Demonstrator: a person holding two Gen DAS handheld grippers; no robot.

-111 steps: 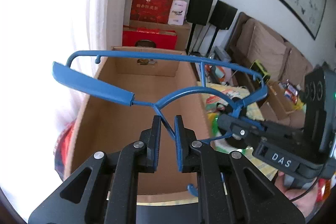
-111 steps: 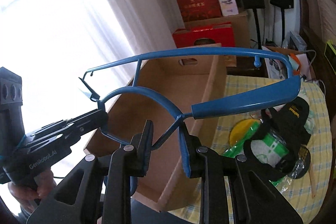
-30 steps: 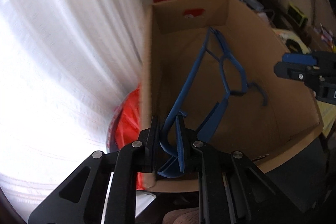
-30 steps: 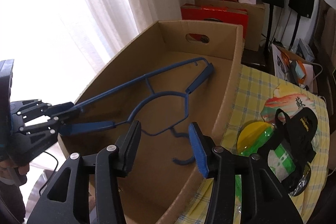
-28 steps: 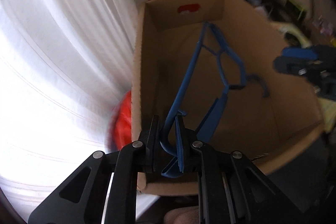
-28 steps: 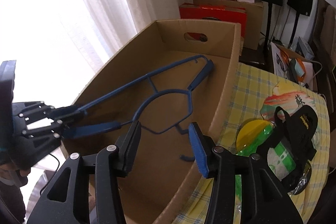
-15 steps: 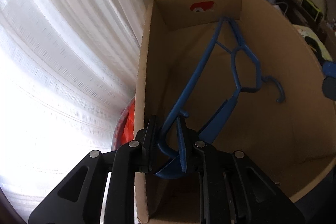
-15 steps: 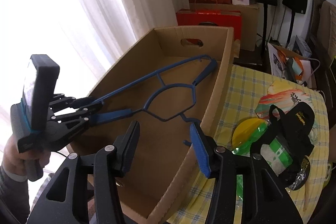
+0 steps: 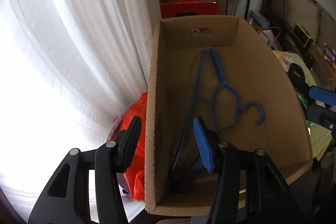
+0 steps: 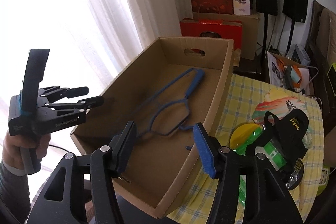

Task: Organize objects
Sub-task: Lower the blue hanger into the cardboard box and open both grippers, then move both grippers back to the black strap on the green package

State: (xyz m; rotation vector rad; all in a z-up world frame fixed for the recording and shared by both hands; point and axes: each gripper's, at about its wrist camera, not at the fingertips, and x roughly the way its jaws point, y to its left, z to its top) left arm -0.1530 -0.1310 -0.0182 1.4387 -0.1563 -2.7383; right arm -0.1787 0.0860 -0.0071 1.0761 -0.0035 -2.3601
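Hanger (image 10: 168,110) flat in box (image 10: 222,85). My left tool (image 9: 166,135) and right tool (image 10: 163,144) both opening, empty (nothing between pads). Lift clear of box wall, then fetch table (image 10: 247,93) clutter.

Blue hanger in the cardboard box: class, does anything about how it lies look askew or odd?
The blue hanger lies loose and diagonal in the cardboard box, hook toward the table-side wall. Nothing else is in the box; no damage shows.

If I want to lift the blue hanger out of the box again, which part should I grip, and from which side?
Probably the thin arched bar at the middle of the blue hanger, from above: it lies flat on the floor of the cardboard box, whose walls block any sideways approach.
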